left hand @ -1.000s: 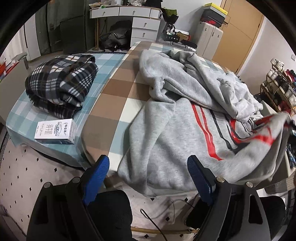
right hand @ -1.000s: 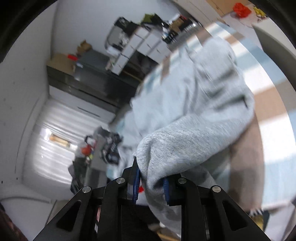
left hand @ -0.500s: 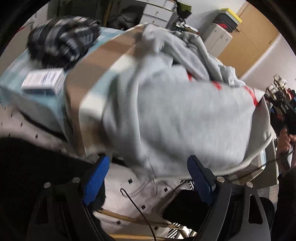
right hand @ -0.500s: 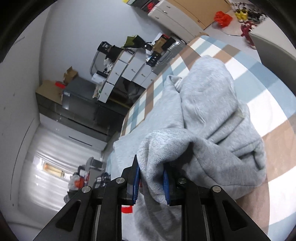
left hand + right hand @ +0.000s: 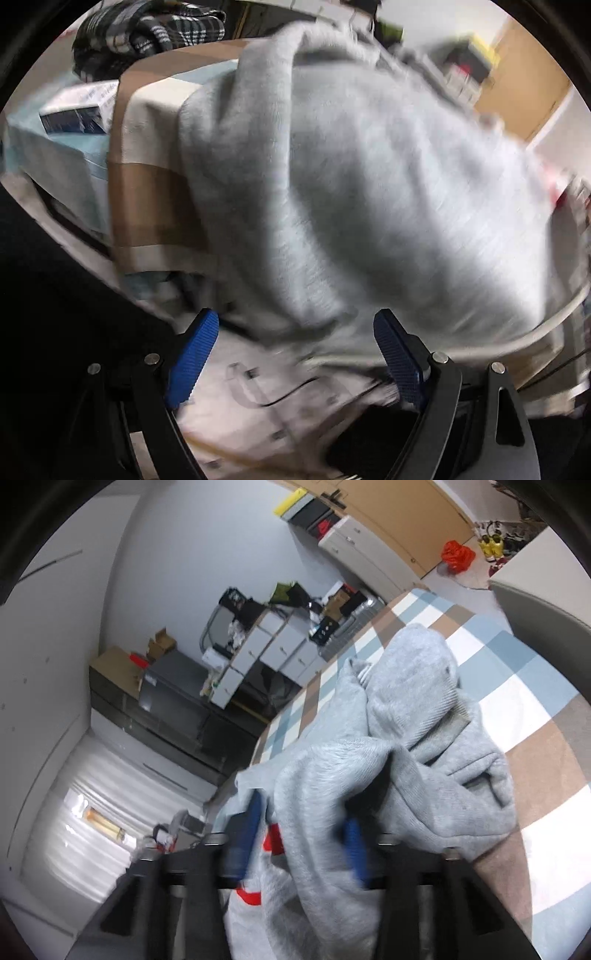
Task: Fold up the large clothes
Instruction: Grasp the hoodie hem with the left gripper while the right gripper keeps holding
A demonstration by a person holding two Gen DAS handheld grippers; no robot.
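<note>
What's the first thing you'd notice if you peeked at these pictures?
A big gray sweatshirt heaped on the checked bed cover, spilling over its near edge. A fold of it lies between the right tongs as they open, and the left tongs gape wide below its drooping hem. A plaid blanket sits bundled further back.

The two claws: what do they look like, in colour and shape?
The left claw has two black angular arms with silver round bolts, and flat blue pads with a fine ribbed texture on the inner faces. The right claw is built the same: black frame, silver bolts, blue pads, blurred here. No markings or sleeves can be seen.
</note>
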